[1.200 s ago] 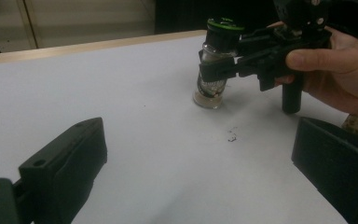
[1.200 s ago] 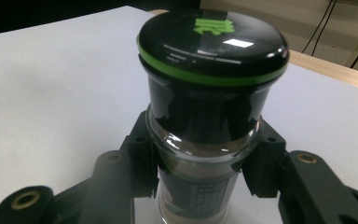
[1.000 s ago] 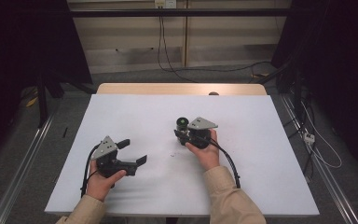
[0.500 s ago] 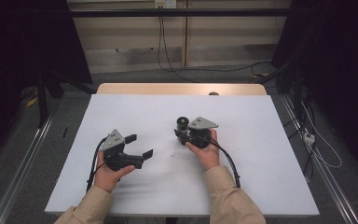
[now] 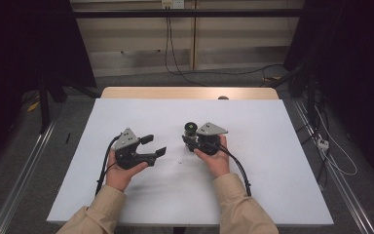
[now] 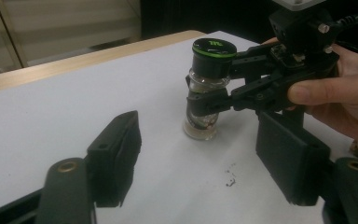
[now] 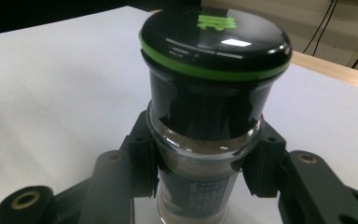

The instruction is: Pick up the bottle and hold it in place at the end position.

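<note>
The right gripper (image 5: 191,140) squeezes the little jar (image 5: 190,130) standing mid-table. The left gripper (image 5: 154,146), jaws wide and empty, waits at its nine o'clock. I think it grabs the cap (image 6: 214,48) next.

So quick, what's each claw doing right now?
Left claw: open, holding nothing.
Right claw: shut on the spice jar.

Jars: we count one spice jar (image 6: 207,91), black lid with green ring.
Grippers: we count two, left gripper (image 5: 153,145) and right gripper (image 5: 187,142).
Tables: we count one white table (image 5: 272,146).
Hands: we count two.
</note>
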A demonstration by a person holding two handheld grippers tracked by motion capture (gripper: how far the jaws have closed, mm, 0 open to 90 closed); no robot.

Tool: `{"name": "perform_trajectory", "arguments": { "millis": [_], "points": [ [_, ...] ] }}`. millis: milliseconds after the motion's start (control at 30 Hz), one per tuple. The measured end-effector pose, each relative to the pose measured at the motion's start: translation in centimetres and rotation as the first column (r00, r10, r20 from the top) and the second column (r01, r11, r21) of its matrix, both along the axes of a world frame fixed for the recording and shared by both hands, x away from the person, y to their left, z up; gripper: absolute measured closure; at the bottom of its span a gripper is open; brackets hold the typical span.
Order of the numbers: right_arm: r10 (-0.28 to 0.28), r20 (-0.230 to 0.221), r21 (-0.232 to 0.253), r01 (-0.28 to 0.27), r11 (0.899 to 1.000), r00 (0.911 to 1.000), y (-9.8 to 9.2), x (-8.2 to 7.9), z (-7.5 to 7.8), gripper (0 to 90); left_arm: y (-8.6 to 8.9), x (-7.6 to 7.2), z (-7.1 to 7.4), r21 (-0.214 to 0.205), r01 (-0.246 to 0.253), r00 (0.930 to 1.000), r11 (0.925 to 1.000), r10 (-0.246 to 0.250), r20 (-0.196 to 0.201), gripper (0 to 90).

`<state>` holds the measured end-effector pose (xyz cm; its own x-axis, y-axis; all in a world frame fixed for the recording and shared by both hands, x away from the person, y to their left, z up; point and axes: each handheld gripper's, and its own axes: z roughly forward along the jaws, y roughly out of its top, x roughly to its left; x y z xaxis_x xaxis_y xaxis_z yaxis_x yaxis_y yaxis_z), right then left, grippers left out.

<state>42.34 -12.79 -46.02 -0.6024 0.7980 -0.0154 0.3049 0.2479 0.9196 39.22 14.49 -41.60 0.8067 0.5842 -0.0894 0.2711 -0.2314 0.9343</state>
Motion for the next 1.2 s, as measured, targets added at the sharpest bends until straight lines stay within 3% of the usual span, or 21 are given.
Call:
{"name": "perform_trajectory", "arguments": {
  "millis": [233,300,633,1200],
  "points": [
    [-0.002,-0.001,0.000,0.002,1.000,1.0000,0.0,0.0,0.0,53.8,-0.7,0.6,0.3,0.027,0.005,0.9998,0.9996,-0.005,0.019,43.4],
    [-0.002,-0.001,0.000,0.002,1.000,1.0000,0.0,0.0,0.0,53.8,-1.0,0.8,0.3,0.017,0.020,0.9998,0.9997,-0.020,0.001,46.6],
    [-0.003,0.000,-0.001,0.003,1.000,1.0000,0.1,0.0,0.0,53.8,-2.4,1.6,0.6,0.019,0.058,0.9983,0.9981,-0.058,0.007,51.1],
    [-0.006,-0.001,-0.002,0.006,1.000,1.0000,0.1,0.0,0.0,53.8,-4.1,3.0,1.1,-0.010,0.111,0.9920,0.9937,-0.112,-0.058,72.3]
  ]
}}
